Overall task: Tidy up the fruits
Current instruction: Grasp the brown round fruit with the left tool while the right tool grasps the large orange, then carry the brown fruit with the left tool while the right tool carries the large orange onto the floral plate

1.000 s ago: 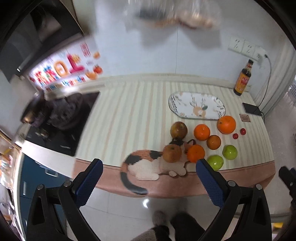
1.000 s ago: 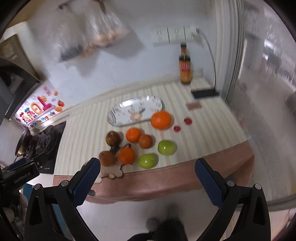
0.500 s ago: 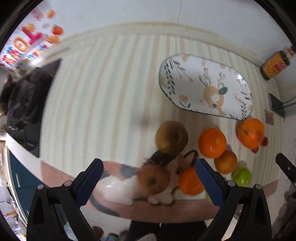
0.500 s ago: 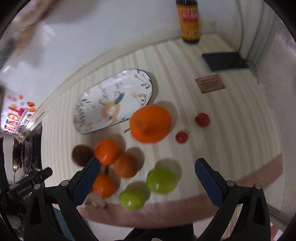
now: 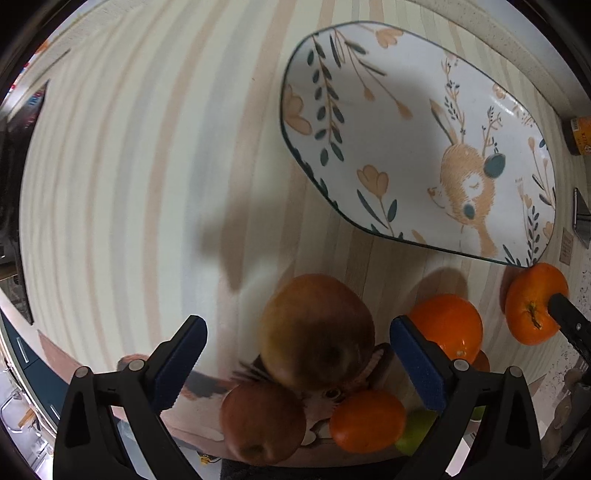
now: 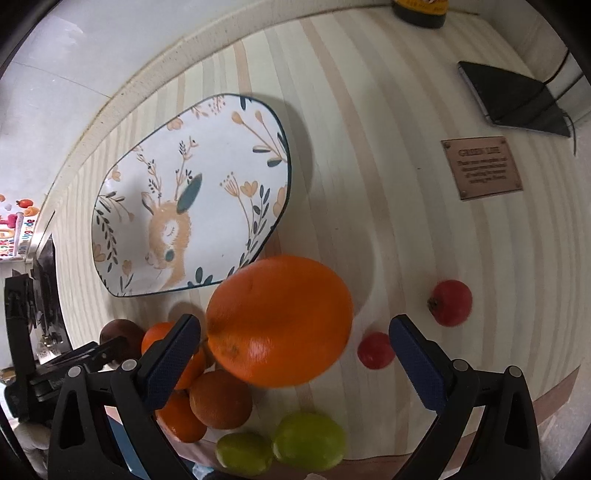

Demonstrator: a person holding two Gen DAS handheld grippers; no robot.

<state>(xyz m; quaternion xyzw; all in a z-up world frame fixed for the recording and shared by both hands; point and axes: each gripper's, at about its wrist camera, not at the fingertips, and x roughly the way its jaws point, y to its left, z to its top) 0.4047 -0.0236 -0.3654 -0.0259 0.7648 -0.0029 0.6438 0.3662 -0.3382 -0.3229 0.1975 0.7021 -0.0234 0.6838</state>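
Striped cloth (image 5: 122, 158) holding fruit beside a deer plate (image 5: 413, 140), both grippers hanging over it with jaws spread wide, gripping nothing.

Left gripper (image 5: 297, 363) is framing a brown apple (image 5: 317, 332), pads apart from it; a second apple (image 5: 262, 424) and an orange (image 5: 367, 421) are sitting just below, crowding a cat print that is mostly covered. Right gripper (image 6: 295, 360) is framing the big orange (image 6: 279, 319), which is lying just beside the plate's (image 6: 192, 192) near edge, skin glossy and dimpled. Smaller oranges (image 6: 219, 400) are bunching behind its left finger (image 6: 170, 360), two limes (image 6: 308, 441) are lying near the cloth edge, and two small red fruits (image 6: 450, 302) are sitting to the right. A brown label (image 6: 482, 168), black device (image 6: 513, 98) and bottle (image 6: 419, 13), cut off at the top, are standing further back. Whether either pad is touching fruit is hard to tell.
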